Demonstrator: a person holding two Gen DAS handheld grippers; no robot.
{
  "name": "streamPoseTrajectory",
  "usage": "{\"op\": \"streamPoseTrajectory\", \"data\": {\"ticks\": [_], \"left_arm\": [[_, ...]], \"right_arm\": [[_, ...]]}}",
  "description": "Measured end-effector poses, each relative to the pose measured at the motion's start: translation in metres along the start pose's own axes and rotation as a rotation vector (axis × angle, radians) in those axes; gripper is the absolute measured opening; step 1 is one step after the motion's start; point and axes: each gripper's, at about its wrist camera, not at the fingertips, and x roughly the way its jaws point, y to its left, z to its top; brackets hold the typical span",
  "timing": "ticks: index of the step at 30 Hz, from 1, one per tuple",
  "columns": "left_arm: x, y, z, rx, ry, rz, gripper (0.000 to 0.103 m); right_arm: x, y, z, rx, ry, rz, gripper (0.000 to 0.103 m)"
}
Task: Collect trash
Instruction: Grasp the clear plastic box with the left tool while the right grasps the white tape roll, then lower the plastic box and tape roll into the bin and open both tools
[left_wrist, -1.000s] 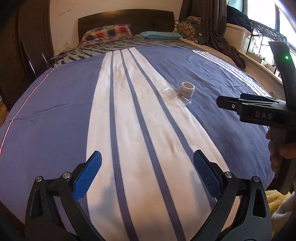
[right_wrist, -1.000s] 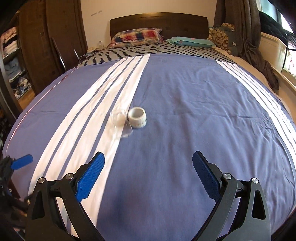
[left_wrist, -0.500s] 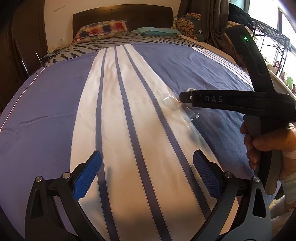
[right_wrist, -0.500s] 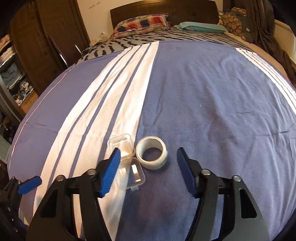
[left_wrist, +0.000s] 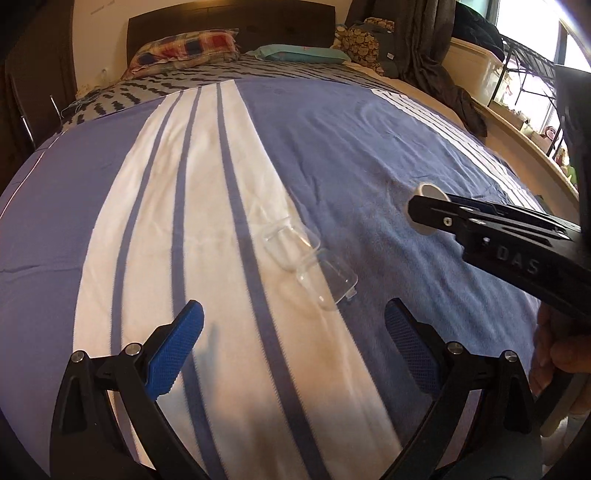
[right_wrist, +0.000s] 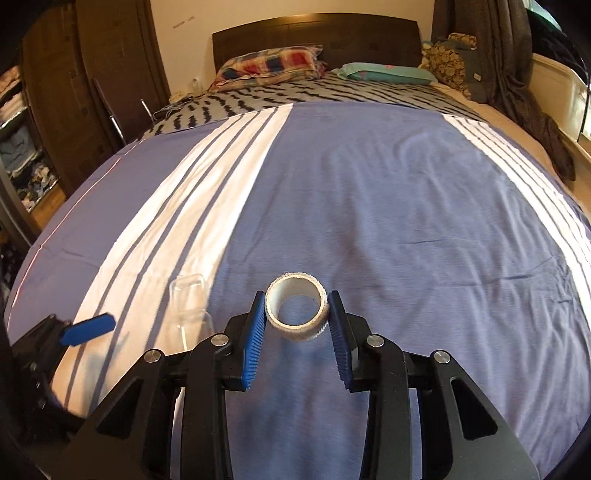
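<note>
A white tape roll (right_wrist: 296, 309) sits between the blue pads of my right gripper (right_wrist: 296, 334), which is shut on it just above the blue-and-white striped bedspread (right_wrist: 406, 221). In the left wrist view the roll (left_wrist: 428, 192) peeks out behind the right gripper's black body (left_wrist: 498, 236). A clear plastic clamshell box (left_wrist: 308, 256) lies open on the bedspread; it also shows in the right wrist view (right_wrist: 188, 299), left of the roll. My left gripper (left_wrist: 293, 347) is open and empty, a short way in front of the box.
Pillows (right_wrist: 269, 66) and a dark headboard (right_wrist: 314, 33) are at the far end of the bed. A wardrobe (right_wrist: 74, 110) stands on the left. Dark clothes (left_wrist: 436, 66) and a window ledge (left_wrist: 517, 122) run along the right side.
My right gripper has closed on the tape roll and holds it. My left gripper has moved forward towards the clear box and stays open.
</note>
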Motion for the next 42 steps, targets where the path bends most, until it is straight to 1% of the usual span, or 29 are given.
{"op": "streamPoseTrajectory", "data": {"ticks": [3, 5, 7, 9, 10, 11, 12, 14, 15, 20, 24, 26, 32, 38, 42], "left_arm": [[0.015, -0.005, 0.010, -0.015, 0.022, -0.014, 0.087], [0.027, -0.006, 0.015, -0.033, 0.044, -0.028, 0.077], [0.035, -0.009, 0.020, -0.036, 0.055, -0.025, 0.074], [0.038, -0.013, 0.023, -0.027, 0.054, -0.013, 0.062], [0.039, -0.013, 0.025, -0.025, 0.055, -0.007, 0.050], [0.040, -0.013, 0.027, -0.025, 0.056, 0.003, 0.043], [0.040, -0.012, 0.027, -0.026, 0.058, 0.007, 0.042], [0.038, -0.011, 0.026, -0.020, 0.058, 0.012, 0.032], [0.035, -0.009, 0.023, -0.020, 0.058, 0.010, 0.031], [0.016, -0.002, 0.010, -0.012, 0.048, 0.014, 0.030], [-0.014, 0.002, 0.002, -0.011, 0.006, 0.014, 0.030], [-0.036, 0.002, -0.001, 0.000, -0.029, 0.021, 0.030], [-0.096, -0.001, -0.011, 0.016, -0.107, 0.030, 0.031], [-0.154, -0.009, -0.037, 0.037, -0.165, 0.028, 0.031], [-0.188, -0.016, -0.055, 0.052, -0.201, 0.019, 0.031]], "right_arm": [[-0.010, -0.014, -0.001, 0.010, -0.021, -0.009, 0.034], [-0.015, -0.019, -0.004, 0.012, -0.031, -0.013, 0.034], [-0.019, -0.023, -0.004, 0.007, -0.040, -0.024, 0.034], [-0.023, -0.027, -0.006, 0.007, -0.046, -0.028, 0.034], [-0.024, -0.028, -0.006, 0.007, -0.048, -0.029, 0.034], [-0.025, -0.029, -0.006, 0.008, -0.049, -0.031, 0.034], [-0.026, -0.030, -0.007, 0.010, -0.051, -0.032, 0.034], [-0.028, -0.032, -0.009, 0.015, -0.052, -0.031, 0.034], [-0.030, -0.032, -0.010, 0.016, -0.053, -0.031, 0.034], [-0.041, -0.031, -0.019, 0.018, -0.057, -0.026, 0.034], [-0.056, -0.022, -0.029, 0.009, -0.064, -0.032, 0.034], [-0.064, -0.017, -0.032, 0.004, -0.070, -0.032, 0.034], [-0.105, 0.000, -0.042, -0.018, -0.116, -0.033, 0.034], [-0.153, 0.017, -0.061, -0.047, -0.171, -0.020, 0.034], [-0.183, 0.030, -0.078, -0.073, -0.206, 0.004, 0.034]]}}
